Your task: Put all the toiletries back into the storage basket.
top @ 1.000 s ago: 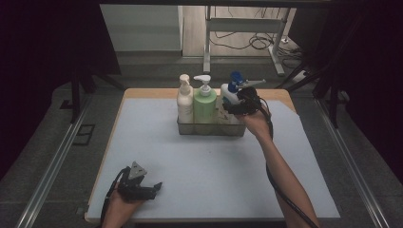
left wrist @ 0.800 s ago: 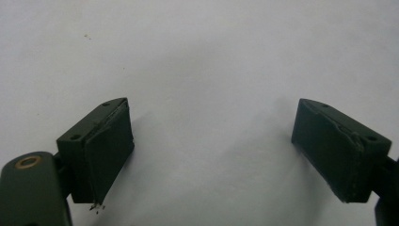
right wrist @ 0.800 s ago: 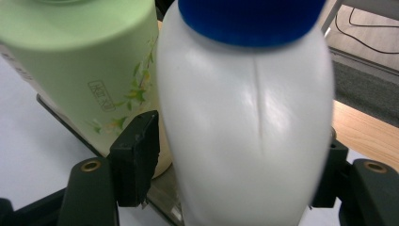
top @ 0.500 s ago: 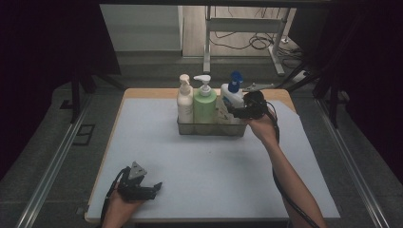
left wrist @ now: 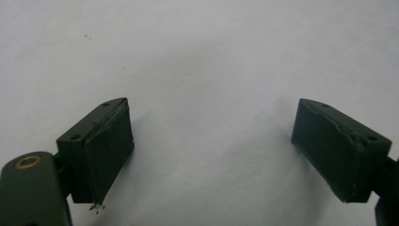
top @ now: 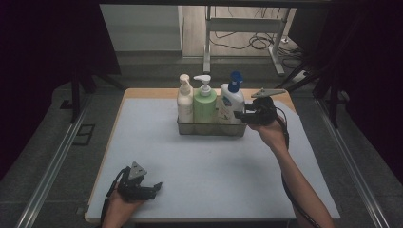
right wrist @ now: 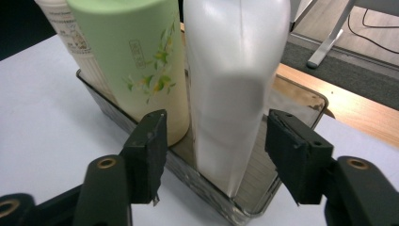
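A metal tray (top: 211, 131) at the table's far middle holds three upright bottles: a cream pump bottle (top: 185, 102), a green pump bottle (top: 205, 103) and a white bottle with a blue cap (top: 231, 100). My right gripper (top: 240, 116) points at the tray's right end. In the right gripper view the white bottle (right wrist: 233, 94) stands between its jaws, which have just been closing. A small gap is left on each side, so my right gripper (right wrist: 214, 146) is open. My left gripper (top: 154, 187) rests near the front left edge, open (left wrist: 211, 150) over bare white tabletop.
The green bottle (right wrist: 141, 61) and cream bottle (right wrist: 70, 33) stand close beside the white one inside the tray's rim (right wrist: 221, 207). A wooden table edge (right wrist: 357, 117) runs behind the tray. A white mat (top: 209, 171) covers the table between the two hands.
My right gripper has drifted to the right and toward the person, from beside the blue cap down to the bottle's body. The left gripper has stayed where it was.
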Demonstrator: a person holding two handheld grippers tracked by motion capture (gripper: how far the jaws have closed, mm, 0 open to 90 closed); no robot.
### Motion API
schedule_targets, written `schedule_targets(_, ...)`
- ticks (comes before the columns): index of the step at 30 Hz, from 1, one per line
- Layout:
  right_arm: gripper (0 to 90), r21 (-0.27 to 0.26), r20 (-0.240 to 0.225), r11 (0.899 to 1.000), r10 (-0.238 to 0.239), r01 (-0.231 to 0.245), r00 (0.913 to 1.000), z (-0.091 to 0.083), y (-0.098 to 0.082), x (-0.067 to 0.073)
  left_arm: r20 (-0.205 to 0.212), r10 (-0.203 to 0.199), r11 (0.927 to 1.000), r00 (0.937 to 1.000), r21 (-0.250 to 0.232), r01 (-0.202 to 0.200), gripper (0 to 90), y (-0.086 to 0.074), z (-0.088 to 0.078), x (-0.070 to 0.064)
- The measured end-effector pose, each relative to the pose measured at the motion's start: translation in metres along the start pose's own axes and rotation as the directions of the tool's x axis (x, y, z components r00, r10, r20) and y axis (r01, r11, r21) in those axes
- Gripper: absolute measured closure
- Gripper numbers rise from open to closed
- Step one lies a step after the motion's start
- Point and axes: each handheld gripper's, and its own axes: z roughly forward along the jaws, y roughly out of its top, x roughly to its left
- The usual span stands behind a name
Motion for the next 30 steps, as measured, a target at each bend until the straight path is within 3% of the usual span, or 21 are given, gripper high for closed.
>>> schedule_targets(4, 43.8, 0.003, 0.003, 1.0, -0.004, 0.004, 1.0, -0.004, -0.004, -0.002, 0.0, 0.0, 1.0, 1.0, 0.0, 0.0, 12.8, 0.0, 0.0, 0.0)
schedule_targets(16, 64.6, 0.028, 0.026, 1.0, 0.013, -0.014, 0.9996, -0.008, -0.016, -0.016, 0.001, 0.0, 1.0, 1.0, 0.001, 0.0, 12.9, 0.0, 0.0, 0.0)
schedule_targets(23, 80.2, 0.048, 0.073, 0.999, 0.013, -0.016, 0.9972, 0.008, -0.017, -0.024, 0.001, 0.0, 1.0, 1.0, 0.001, 0.0, 12.9, 0.0, 0.0, 0.0)
schedule_targets(30, 88.7, 0.06, 0.081, 0.997, 0.04, -0.045, 0.9959, 0.023, -0.018, -0.034, 0.001, 0.0, 1.0, 1.0, 0.001, 0.0, 12.9, 0.0, 0.0, 0.0)
